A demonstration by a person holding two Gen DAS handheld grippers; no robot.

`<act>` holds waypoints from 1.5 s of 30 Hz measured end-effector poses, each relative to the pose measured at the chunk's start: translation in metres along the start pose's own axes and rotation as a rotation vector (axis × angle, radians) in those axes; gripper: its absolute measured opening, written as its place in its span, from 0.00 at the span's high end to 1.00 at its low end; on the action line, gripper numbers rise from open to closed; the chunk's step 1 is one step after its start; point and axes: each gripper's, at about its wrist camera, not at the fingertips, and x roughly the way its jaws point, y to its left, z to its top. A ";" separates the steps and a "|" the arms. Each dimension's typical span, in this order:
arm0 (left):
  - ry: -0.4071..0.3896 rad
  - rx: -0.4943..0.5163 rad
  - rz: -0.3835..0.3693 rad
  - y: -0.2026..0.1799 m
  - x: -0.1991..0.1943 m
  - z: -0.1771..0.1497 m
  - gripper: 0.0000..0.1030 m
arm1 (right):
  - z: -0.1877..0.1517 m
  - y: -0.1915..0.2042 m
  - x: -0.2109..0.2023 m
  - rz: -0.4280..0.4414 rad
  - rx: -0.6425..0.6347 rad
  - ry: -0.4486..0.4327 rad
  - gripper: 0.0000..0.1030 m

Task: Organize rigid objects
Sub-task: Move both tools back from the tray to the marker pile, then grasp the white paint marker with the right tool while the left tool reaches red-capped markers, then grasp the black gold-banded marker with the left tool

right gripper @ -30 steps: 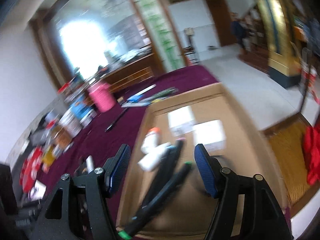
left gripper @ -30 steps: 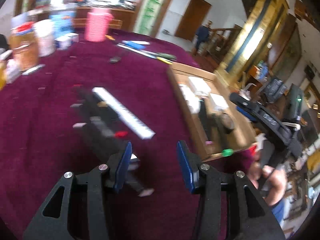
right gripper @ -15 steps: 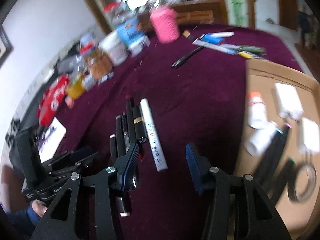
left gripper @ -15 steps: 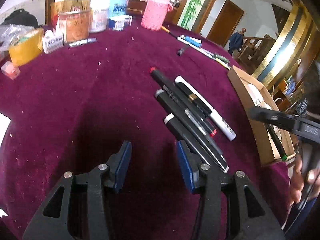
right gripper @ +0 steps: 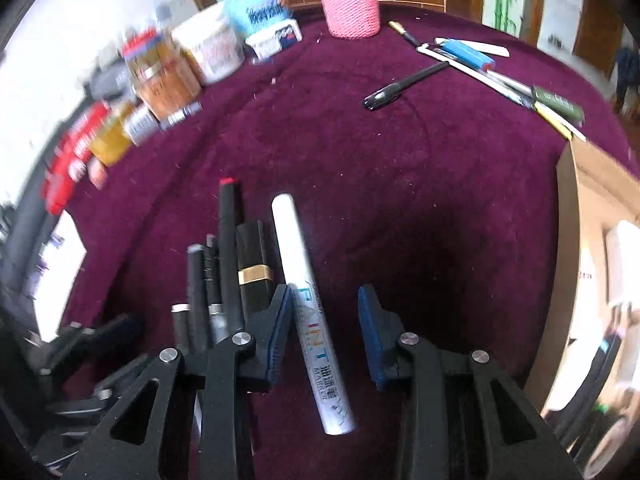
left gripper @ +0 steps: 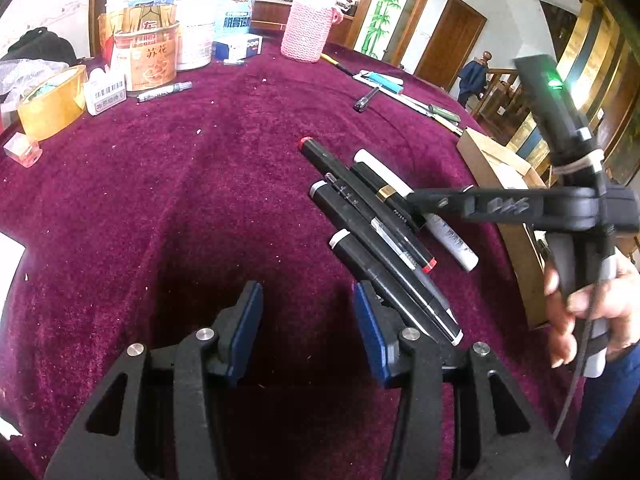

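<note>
Jaws on the right gripper (right gripper: 323, 330) are closing w/ the white paint pen (right gripper: 310, 308) lying between them. The left pad sits right by the pen's side; I can't tell if it touches. The right pad is apart from it, so no pinch yet. The pen lies flat on the purple cloth surface (right gripper: 400, 168).

Left gripper (left gripper: 308, 320) has its jaws spread partway w/ nothing between them, just bare cloth. It sits low over the surface, just left of the pens.

A bunch of black pens (left gripper: 376, 236) lies side by side next to the white pen, touching each other. One has a red tip (left gripper: 306, 141) at the far end. One short fat one has a gold band (left gripper: 387, 191).

A cardboard box (right gripper: 576, 248) sits at the right edge of the surface, w/ white things and dark pens inside.

A hand (left gripper: 588, 300) holds the right gripper's handle, seen in the left view.

Far back: a pink knit cup (left gripper: 307, 34), an orange tin (left gripper: 145, 62), a tape roll (left gripper: 50, 106), a lone black pen (right gripper: 404, 86), and a blue lighter (right gripper: 466, 54).
</note>
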 end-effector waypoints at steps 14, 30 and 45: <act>-0.012 -0.092 0.007 0.018 -0.005 0.004 0.56 | -0.069 0.034 -0.044 -0.076 -0.069 -0.059 0.87; 0.050 -0.050 -0.001 0.029 -0.026 0.015 0.56 | -0.088 0.015 -0.042 0.158 0.046 -0.152 0.88; 0.244 -0.067 0.063 -0.005 0.039 0.087 0.56 | -0.083 -0.004 -0.038 0.225 0.141 -0.159 0.88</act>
